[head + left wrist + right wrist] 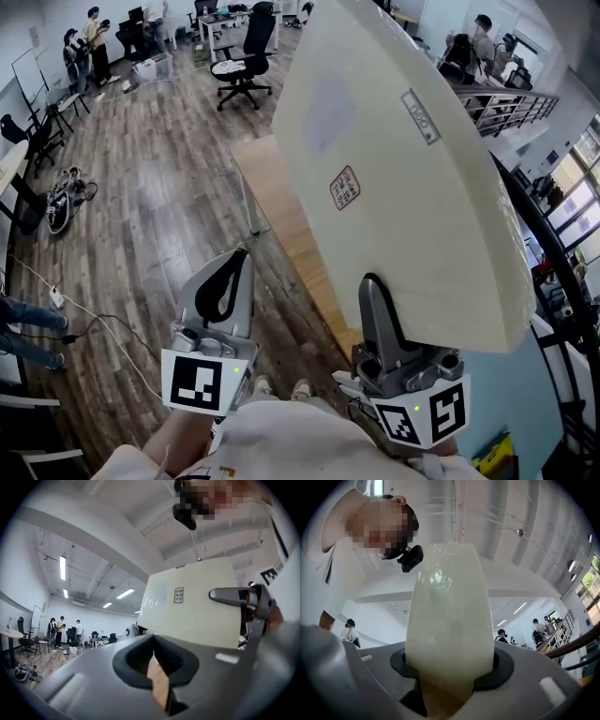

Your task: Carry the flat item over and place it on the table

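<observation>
Clamping only the bottom edge of the flat board (394,187), the right hand-held gripper (375,295) is holding it upright at centre right; the left hand-held gripper (234,267) is hanging closed and empty at lower left, so I think the wide board is risking to twist loose

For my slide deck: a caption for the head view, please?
Right gripper clamps a large cream flat board with a red stamp above a wooden floor; left gripper shut and empty.

We get bright, even light — ceiling strip lights (62,567) and windows (579,187) at the right feed it, and shadows are soft. Both gripper views bend hard toward dark round edges; the nearest foreground blurs, and the pale board (449,620) carries a faint sheen.
</observation>
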`<state>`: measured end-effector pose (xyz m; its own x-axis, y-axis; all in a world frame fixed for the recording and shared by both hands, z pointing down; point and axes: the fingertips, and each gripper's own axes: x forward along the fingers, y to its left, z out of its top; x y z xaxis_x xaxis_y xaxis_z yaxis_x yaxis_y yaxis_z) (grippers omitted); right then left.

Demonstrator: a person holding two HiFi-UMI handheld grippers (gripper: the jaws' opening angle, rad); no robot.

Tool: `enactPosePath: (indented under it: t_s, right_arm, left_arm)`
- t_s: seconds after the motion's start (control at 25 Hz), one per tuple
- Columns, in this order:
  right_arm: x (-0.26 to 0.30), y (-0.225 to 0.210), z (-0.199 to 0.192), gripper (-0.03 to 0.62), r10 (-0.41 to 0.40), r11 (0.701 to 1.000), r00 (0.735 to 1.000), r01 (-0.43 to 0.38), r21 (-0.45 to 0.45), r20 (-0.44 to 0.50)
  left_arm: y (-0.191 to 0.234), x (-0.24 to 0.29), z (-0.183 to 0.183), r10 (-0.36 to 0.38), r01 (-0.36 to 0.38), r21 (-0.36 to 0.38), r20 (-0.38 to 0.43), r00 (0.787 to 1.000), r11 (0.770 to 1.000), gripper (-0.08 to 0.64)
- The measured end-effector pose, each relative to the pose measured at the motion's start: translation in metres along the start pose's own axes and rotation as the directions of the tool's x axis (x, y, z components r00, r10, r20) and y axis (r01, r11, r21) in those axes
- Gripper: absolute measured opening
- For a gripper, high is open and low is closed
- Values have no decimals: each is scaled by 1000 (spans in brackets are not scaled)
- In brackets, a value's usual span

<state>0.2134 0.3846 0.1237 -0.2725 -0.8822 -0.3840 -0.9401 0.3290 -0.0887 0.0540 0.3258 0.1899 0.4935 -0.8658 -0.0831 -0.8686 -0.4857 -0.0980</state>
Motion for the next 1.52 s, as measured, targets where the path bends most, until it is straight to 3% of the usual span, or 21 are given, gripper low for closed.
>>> enactPosePath:
  t_s: [0.56,0.96,1.12,1.32,1.52]
  right_arm:
    - [-14,-31,1,284,31,999,999,-30,31,-14]
    - [-31,-40,-5,285,61,996,998,-60,60,-14]
    - [-27,-41,-7,284,62,996,998,-62,59,-7]
    - [-19,-40,-10,284,78,996,997,-78,46,-1]
    - [-7,-31,-25,284,83,996,996,-82,38,-13]
  left_arm:
    - [-23,0,11,77,-77,34,2,997,996,3]
    - [-47,-11,0,76,-76,43,-19,997,996,3]
    - [-43,-11,4,91,-91,65,5,996,994,3]
    - [-28,-15,3,141,-142,25,20,990,990,3]
    - [-12,-11,-6,141,-141,30,24,990,989,3]
